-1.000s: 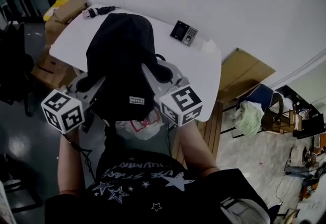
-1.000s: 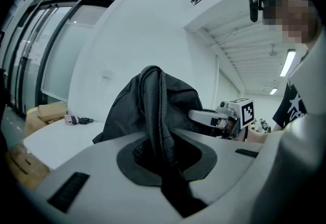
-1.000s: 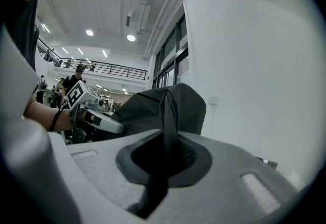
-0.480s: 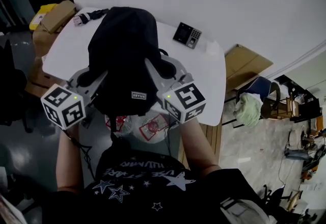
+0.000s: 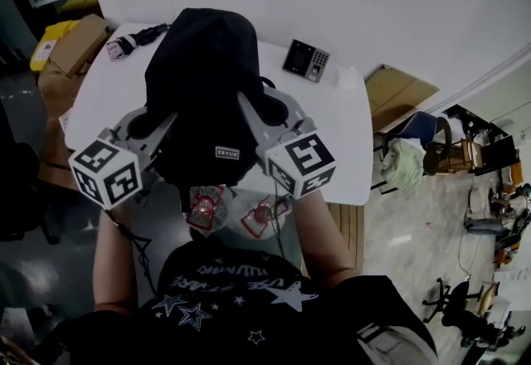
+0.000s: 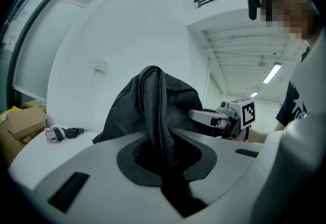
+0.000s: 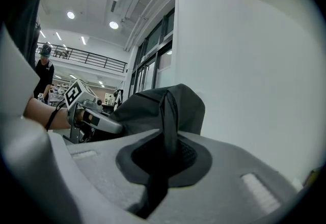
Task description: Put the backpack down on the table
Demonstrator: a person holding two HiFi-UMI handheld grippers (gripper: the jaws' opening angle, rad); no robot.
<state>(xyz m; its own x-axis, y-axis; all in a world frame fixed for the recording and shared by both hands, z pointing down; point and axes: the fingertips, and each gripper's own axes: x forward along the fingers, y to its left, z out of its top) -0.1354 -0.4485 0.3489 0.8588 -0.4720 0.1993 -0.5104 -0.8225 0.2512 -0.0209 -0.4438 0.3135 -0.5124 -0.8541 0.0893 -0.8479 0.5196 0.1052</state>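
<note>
A black backpack point(image 5: 199, 81) hangs between my two grippers, over the near part of the white table point(image 5: 344, 135). My left gripper point(image 5: 159, 124) is shut on one black strap point(image 6: 159, 131) at the pack's left side. At the right side my right gripper point(image 5: 249, 106) is shut on the other strap point(image 7: 167, 131). In the left gripper view the backpack point(image 6: 153, 98) bulges up just beyond the jaws, with the right gripper behind it. The right gripper view shows the backpack point(image 7: 163, 103) the same way. The pack's underside is hidden, so I cannot tell whether it touches the table.
On the table's far side lie a black keypad device point(image 5: 303, 60) and a folded umbrella point(image 5: 131, 41). Cardboard boxes point(image 5: 70, 44) stand at the left and a chair with a green cloth point(image 5: 408, 166) at the right. A clear plastic bag with red print point(image 5: 236, 210) hangs by my chest.
Both grippers and the backpack have moved forward together toward the table. The table now lies closer beneath them, and the pack covers more of it. Both grips are unchanged.
</note>
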